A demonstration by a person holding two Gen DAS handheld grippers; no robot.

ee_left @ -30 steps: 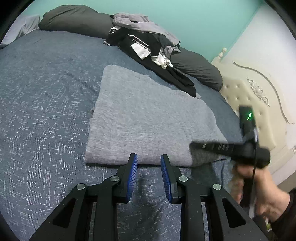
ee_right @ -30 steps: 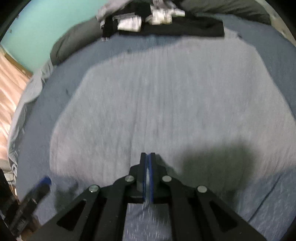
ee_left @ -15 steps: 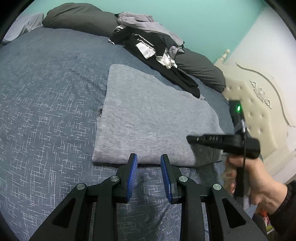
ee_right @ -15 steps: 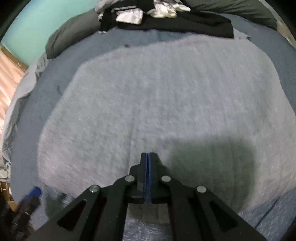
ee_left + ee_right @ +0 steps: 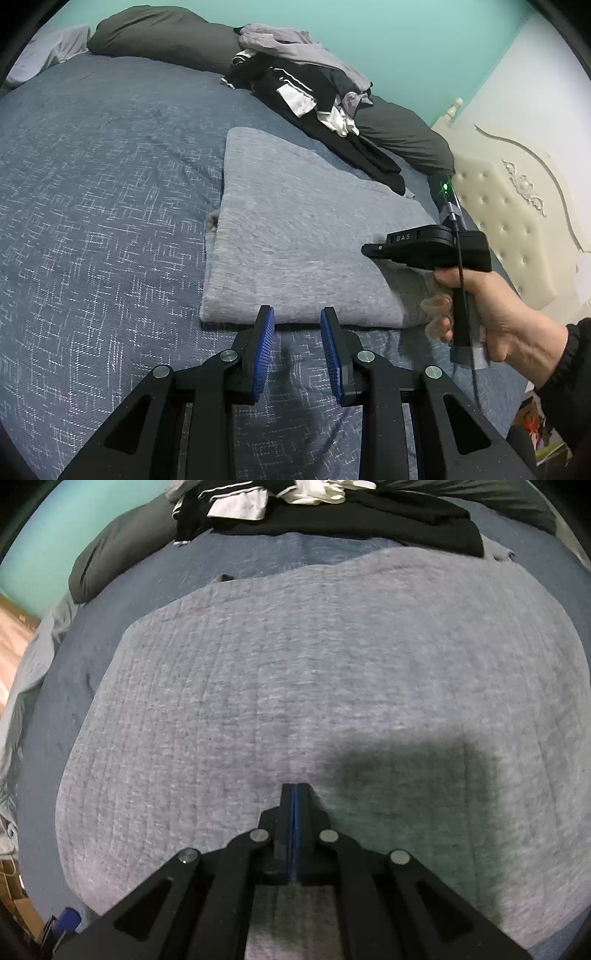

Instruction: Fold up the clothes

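A folded grey garment (image 5: 295, 236) lies flat on the blue bedspread (image 5: 92, 206). My left gripper (image 5: 297, 317) is open just before the garment's near edge, with nothing between its blue pads (image 5: 264, 350). A hand (image 5: 491, 306) holds my right gripper (image 5: 365, 249) low over the garment's right side. In the right wrist view the right gripper (image 5: 294, 786) is shut, pads together, over the grey garment (image 5: 314, 672), which fills most of the view. No cloth shows between its pads.
A heap of black, white and grey clothes (image 5: 303, 85) lies at the far side of the bed against dark pillows (image 5: 166, 33). A cream tufted headboard (image 5: 509, 229) stands at the right. The clothes heap (image 5: 332, 509) is just beyond the garment's far edge.
My right gripper, still shut, has moved farther in over the grey garment. The left gripper stays open at the near edge and has shifted slightly.
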